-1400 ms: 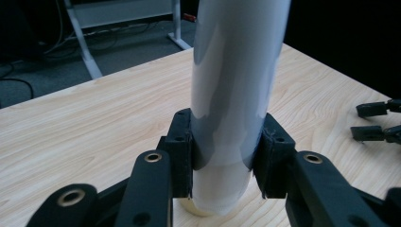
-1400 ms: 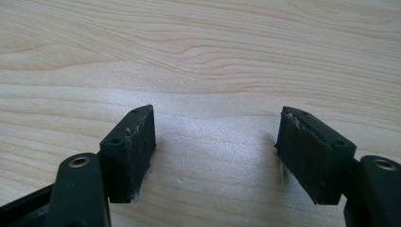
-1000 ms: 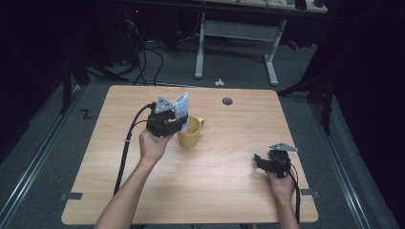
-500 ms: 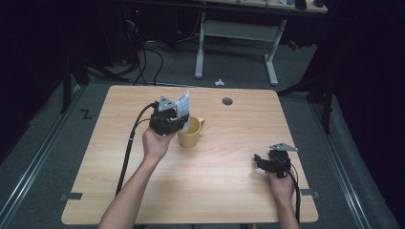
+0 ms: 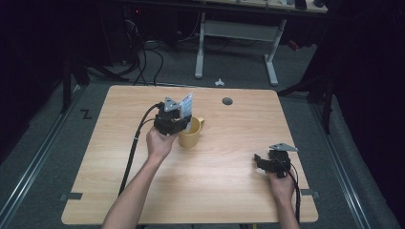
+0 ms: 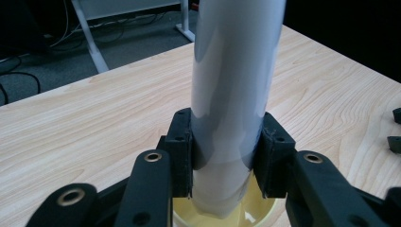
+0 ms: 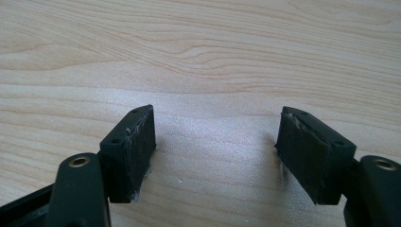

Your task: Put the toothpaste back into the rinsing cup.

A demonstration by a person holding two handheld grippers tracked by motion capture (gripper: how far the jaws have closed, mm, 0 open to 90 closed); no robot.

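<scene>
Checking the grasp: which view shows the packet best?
Left gripper view: the packet is close up, pinched by the left gripper over the yellow mug. The high view shows it small; the right gripper view shows table.

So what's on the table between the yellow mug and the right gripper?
Nothing: in the high view, only bare wooden table separates the yellow mug from the right gripper.
</scene>
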